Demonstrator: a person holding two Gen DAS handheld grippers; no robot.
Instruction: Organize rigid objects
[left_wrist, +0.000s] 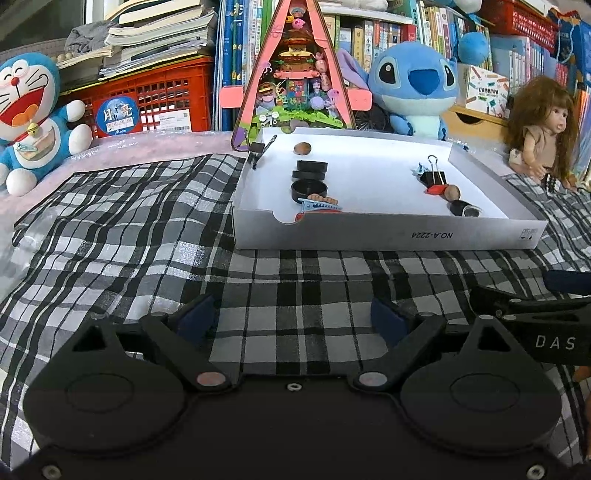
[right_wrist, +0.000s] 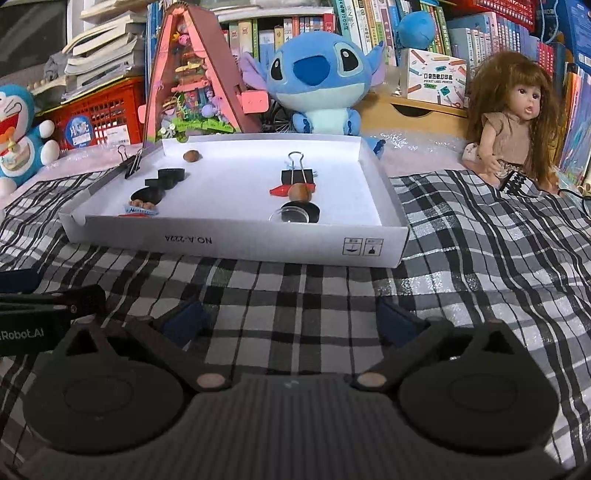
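Observation:
A shallow white box lid lies on the checked cloth ahead of both grippers. In it lie black round caps, a walnut, a small figure, a black binder clip, a second nut and a clear round lens. Another binder clip is clamped on the lid's left rim. My left gripper and right gripper are open, empty, low over the cloth short of the lid.
A Doraemon plush, a red crate, a pink triangular toy house, a Stitch plush and a doll line the back before bookshelves. The right gripper's body is close on the left gripper's right.

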